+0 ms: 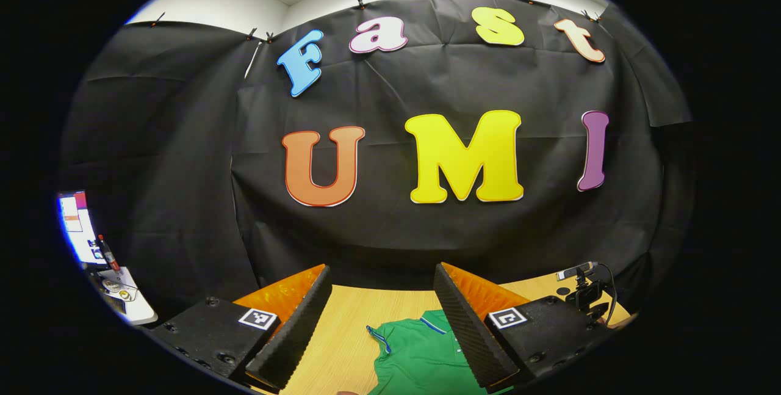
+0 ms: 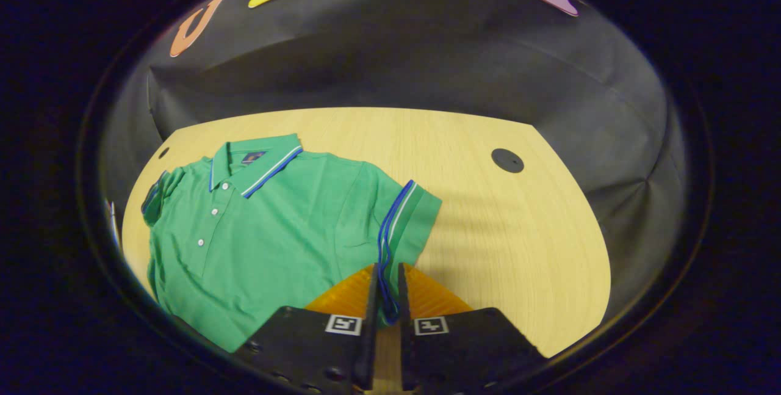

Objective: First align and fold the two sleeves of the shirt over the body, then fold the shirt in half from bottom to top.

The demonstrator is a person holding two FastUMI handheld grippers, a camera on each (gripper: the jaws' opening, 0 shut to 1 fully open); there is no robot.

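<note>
A green polo shirt [image 2: 274,224] with blue and white trim lies flat on the wooden table [image 2: 488,224], collar toward the back wall. My right gripper [image 2: 385,297] is shut on the striped cuff of the shirt's right-hand sleeve [image 2: 403,218], lifting its edge between the fingers. In the left gripper view, my left gripper [image 1: 381,334] is open and held above the table, with the shirt's collar and shoulder [image 1: 421,352] showing below and between its fingers. The shirt's other sleeve [image 2: 155,193] lies bunched at the far left.
A round black grommet [image 2: 507,160] sits in the table to the right of the shirt. A small camera on a stand [image 1: 584,291] is at the table's right edge in the left gripper view. A screen and a cluttered shelf [image 1: 97,254] are at far left.
</note>
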